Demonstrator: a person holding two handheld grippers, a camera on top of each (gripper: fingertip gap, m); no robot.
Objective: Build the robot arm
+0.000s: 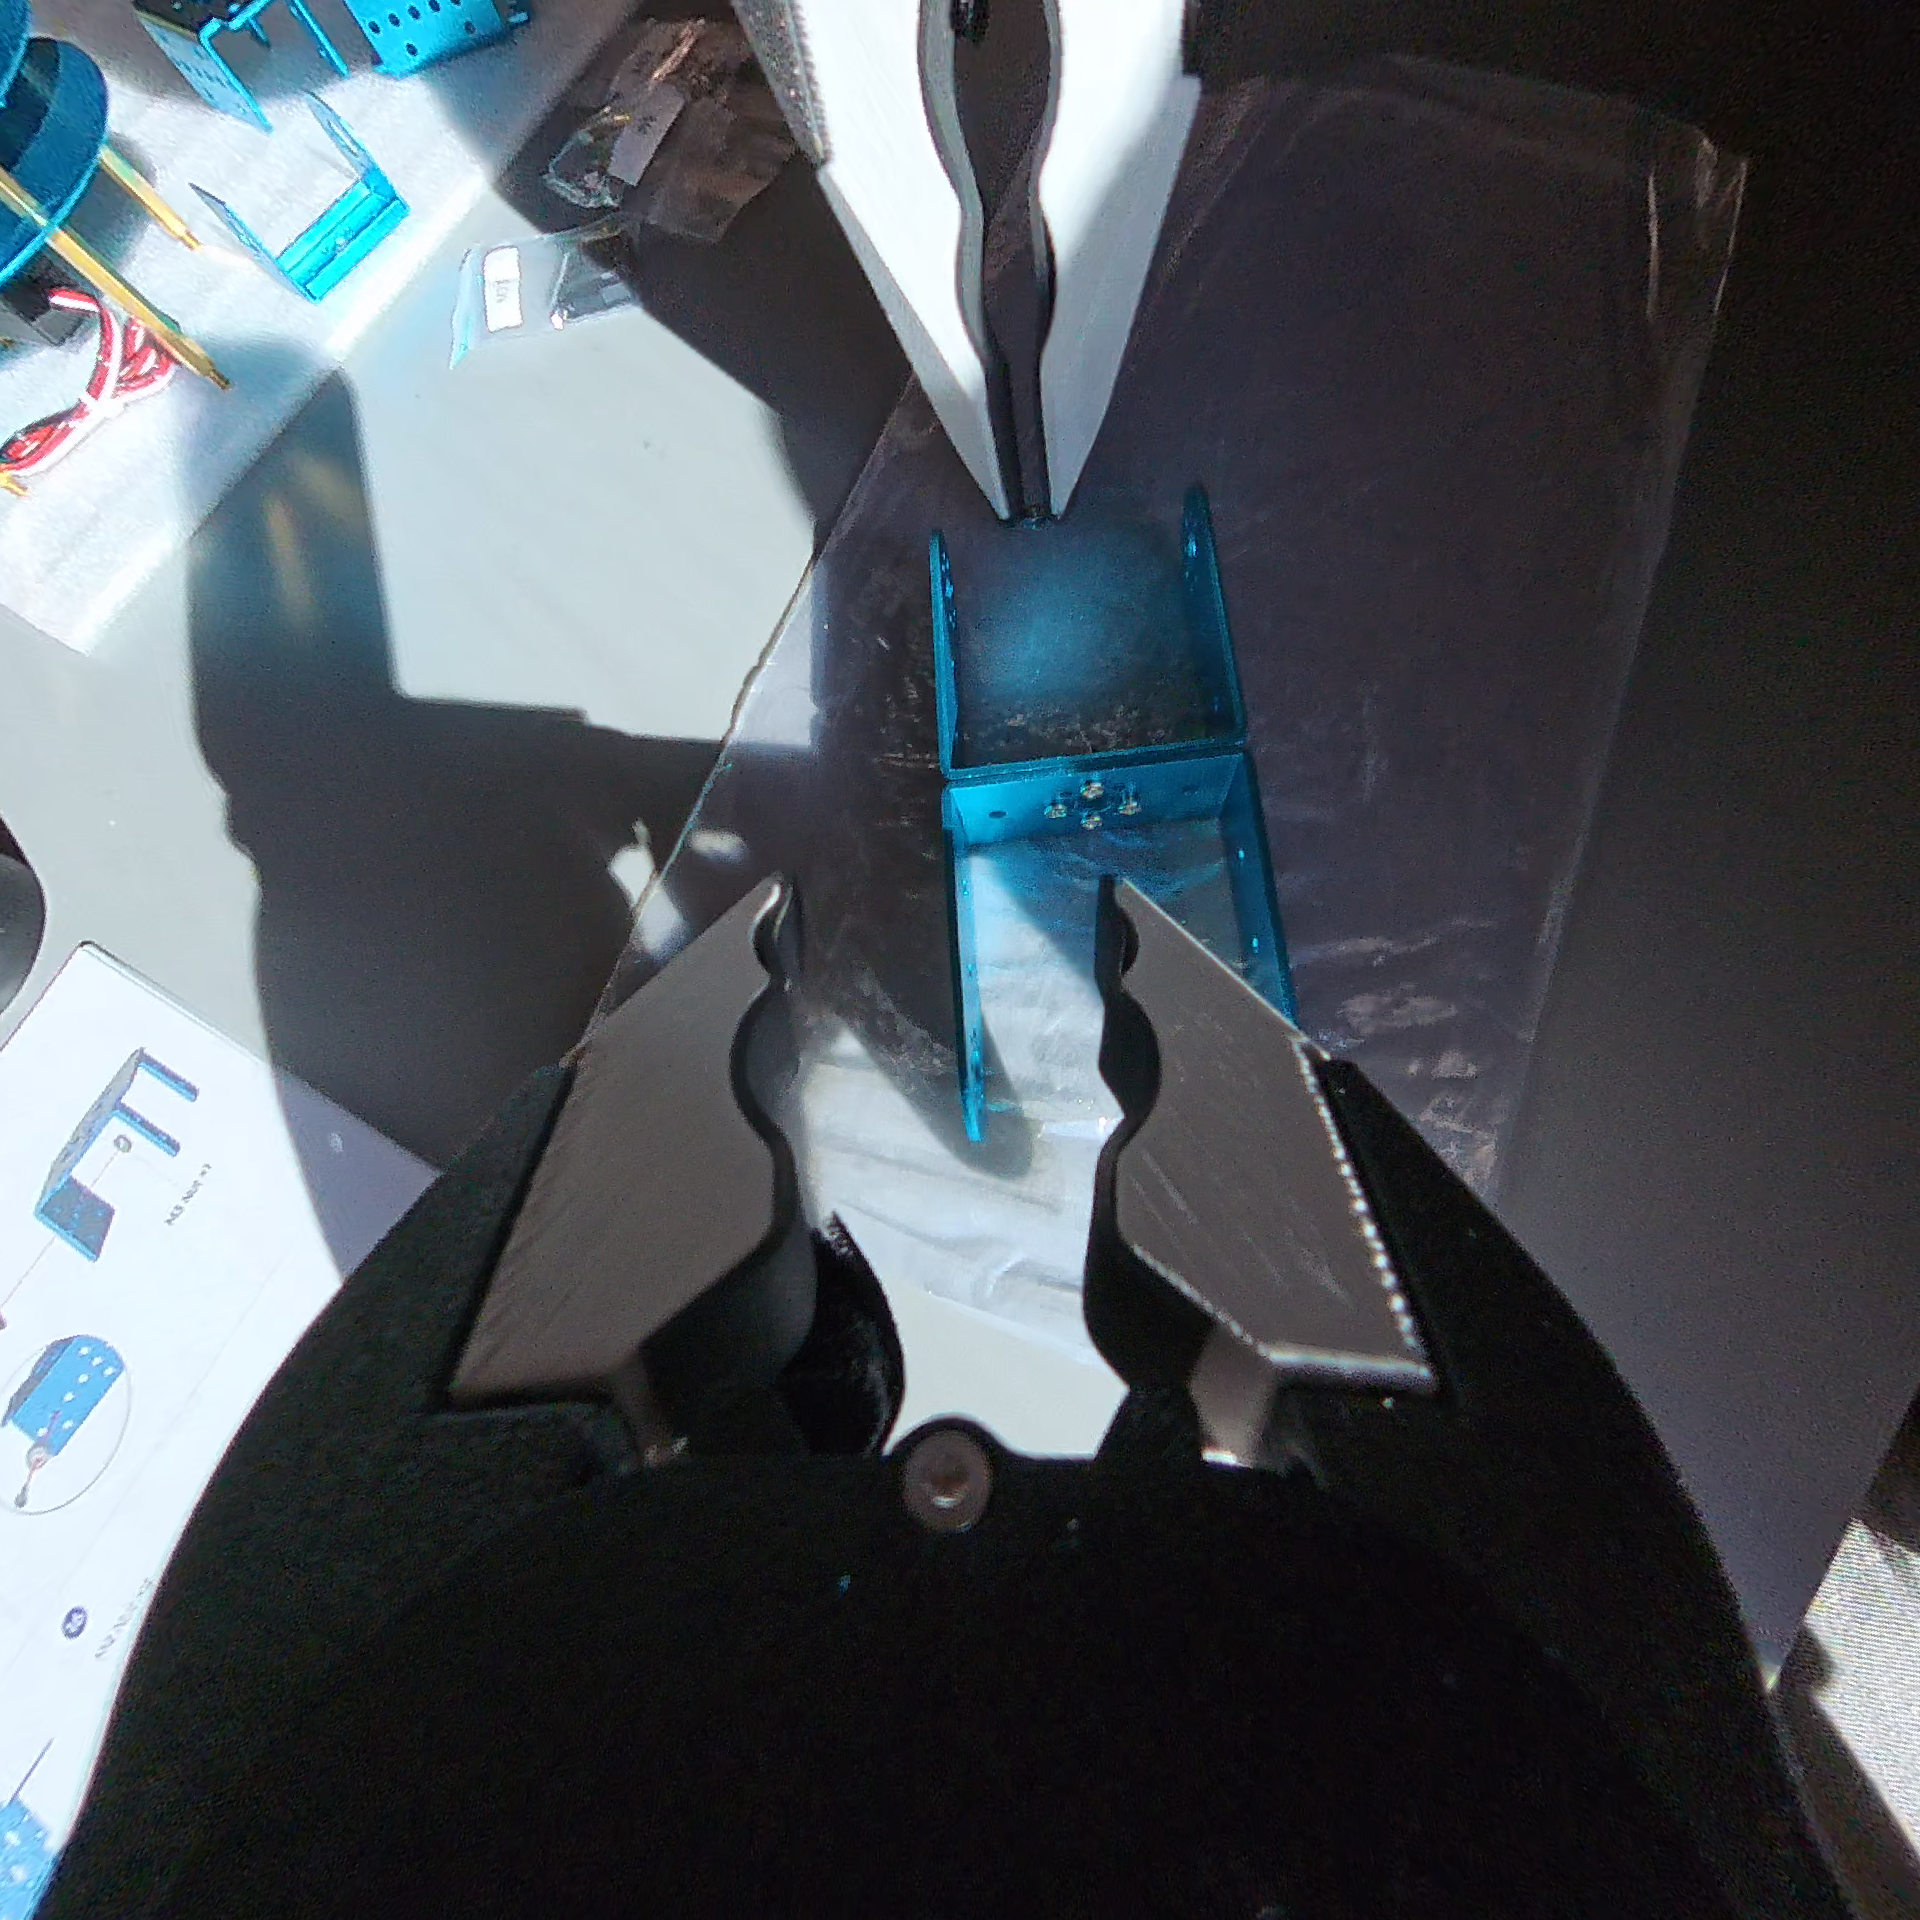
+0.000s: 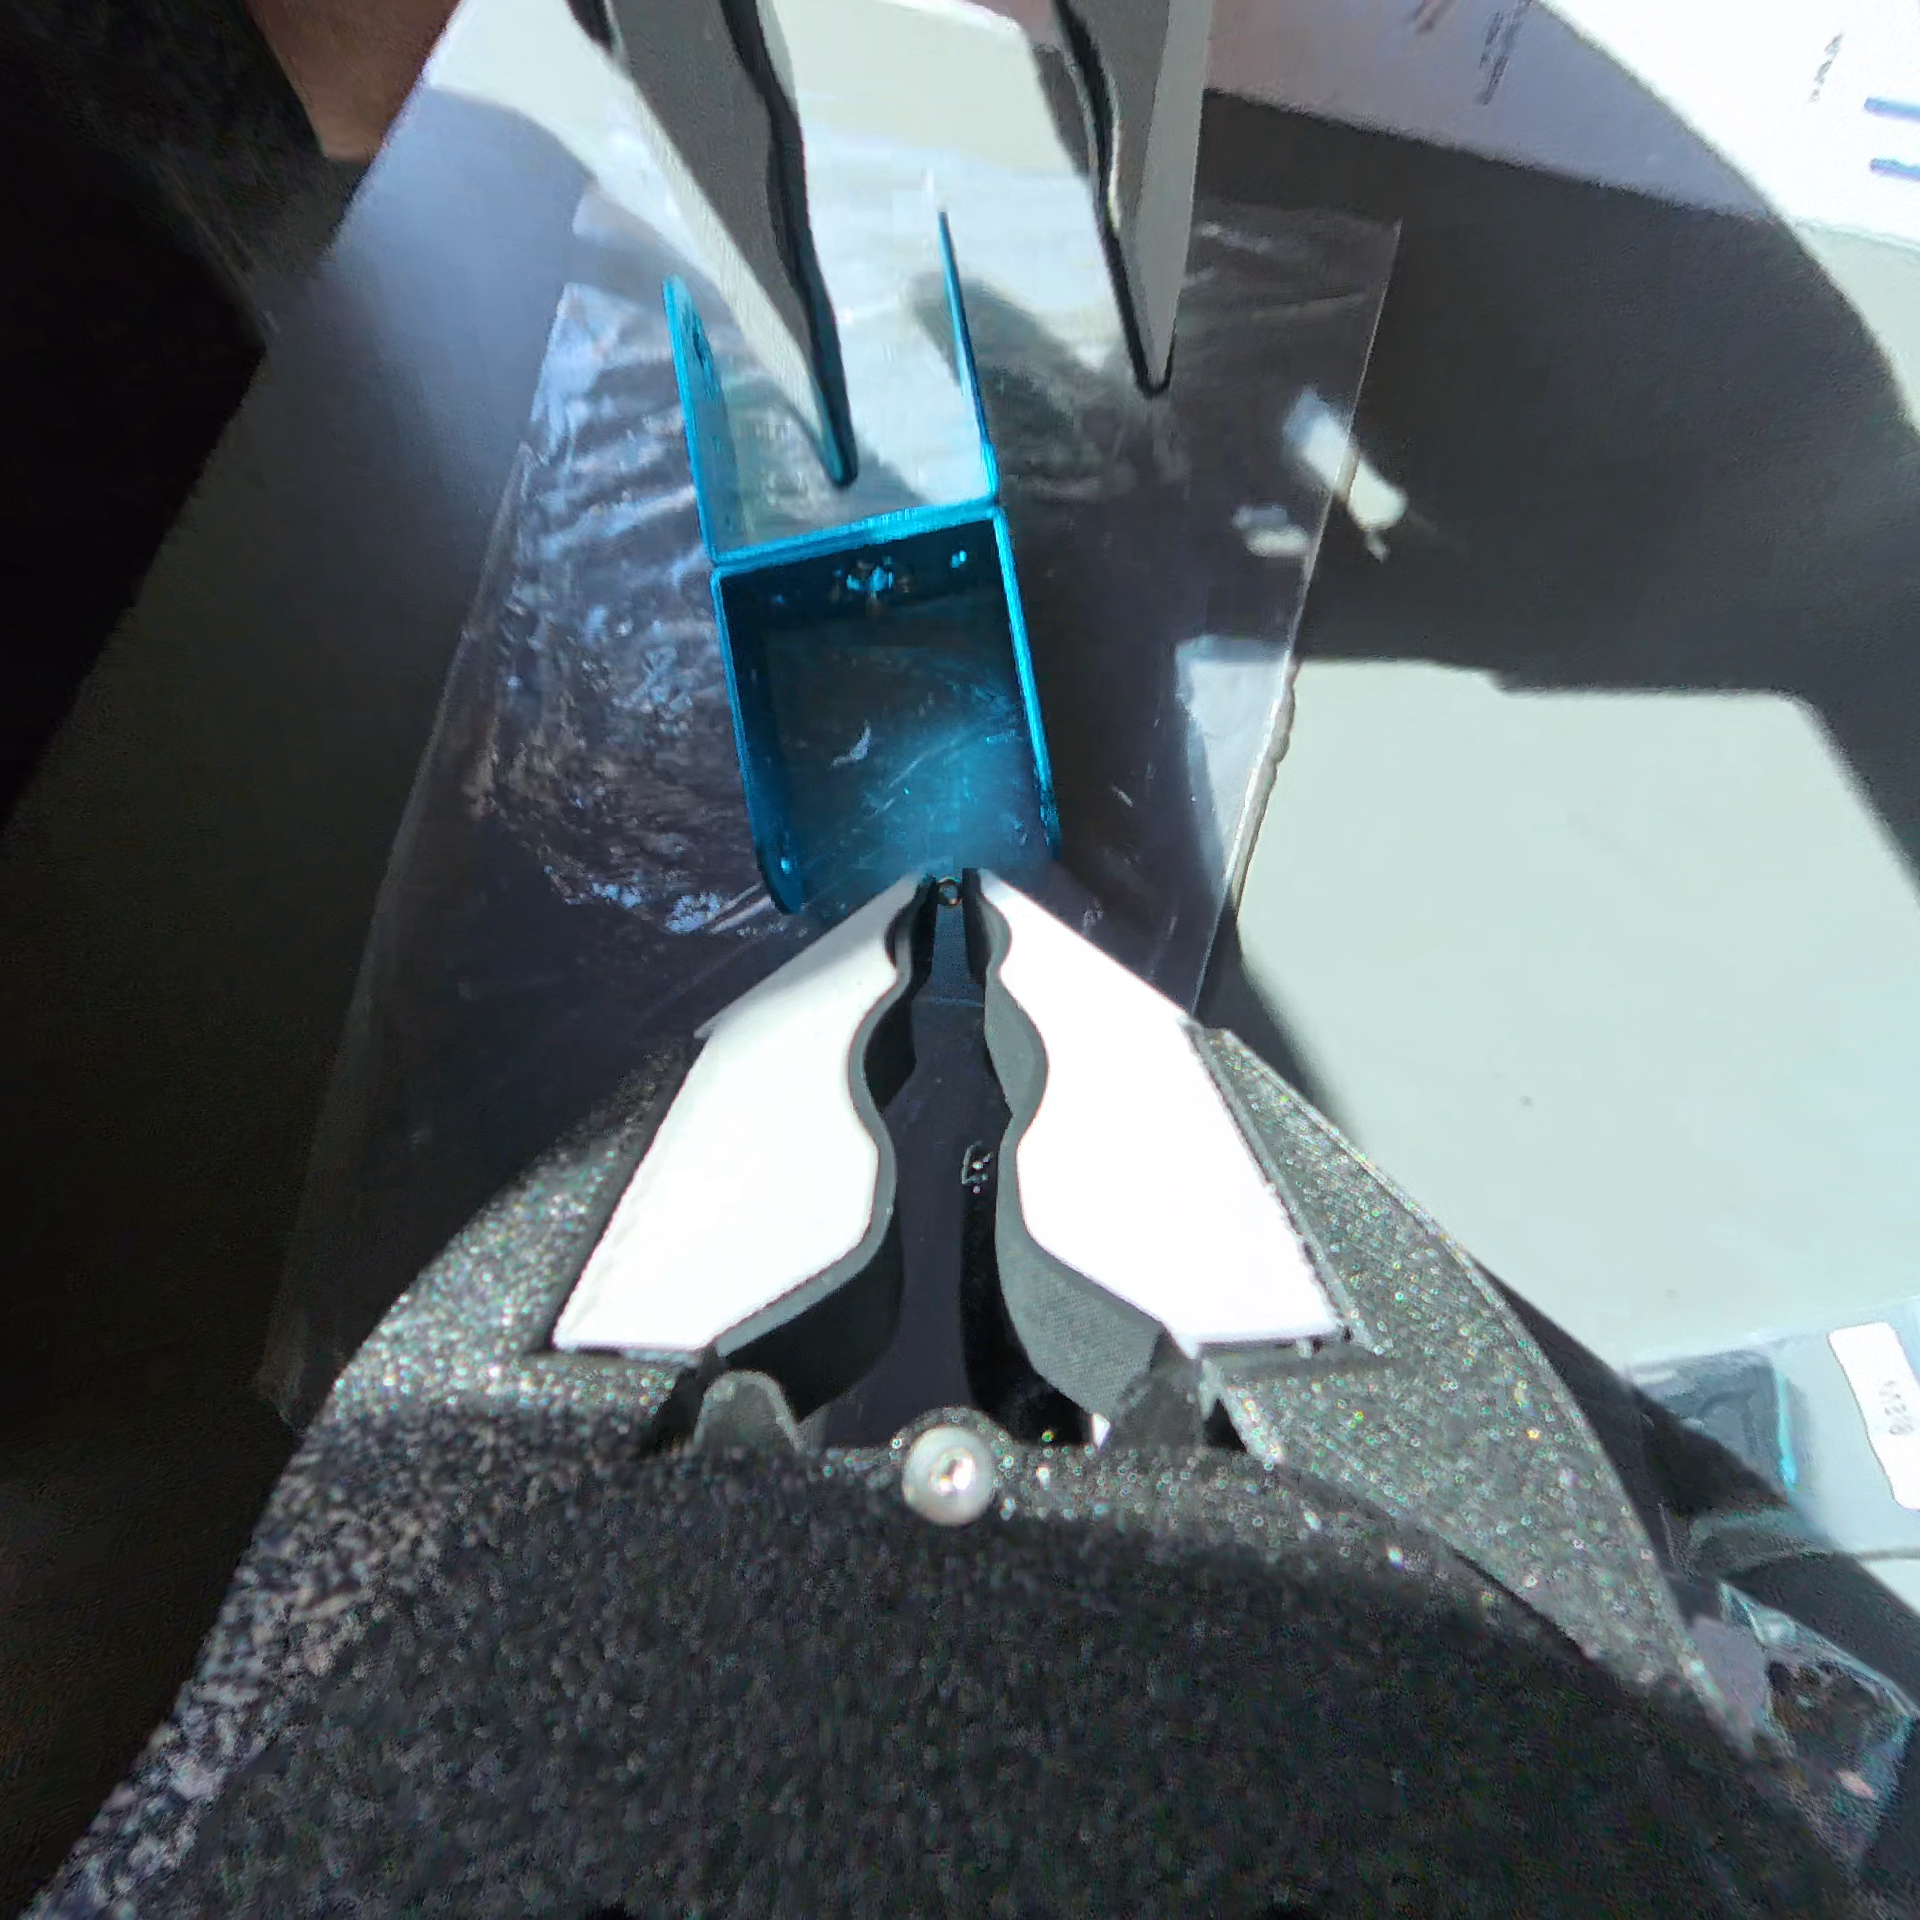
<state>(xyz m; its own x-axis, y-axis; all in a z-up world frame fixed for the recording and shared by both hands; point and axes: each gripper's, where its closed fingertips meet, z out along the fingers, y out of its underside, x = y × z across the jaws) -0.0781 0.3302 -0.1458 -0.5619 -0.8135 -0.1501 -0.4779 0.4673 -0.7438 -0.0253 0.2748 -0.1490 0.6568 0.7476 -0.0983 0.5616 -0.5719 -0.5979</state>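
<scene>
Right gripper (image 2: 948, 881) pinches a tiny screw (image 2: 948, 883) tight at the blue bracket's (image 2: 883, 665) open end; left gripper (image 1: 948, 914) hangs spread wide, one finger inside the bracket, kinda steadying it on the clear plastic sheet (image 1: 1455, 520).

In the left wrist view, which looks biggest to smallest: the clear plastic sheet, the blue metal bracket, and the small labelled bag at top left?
1. Clear plastic sheet, by far the largest.
2. Blue metal bracket.
3. Small labelled bag, though it lies farther from the camera, so its true size is unsure.
</scene>
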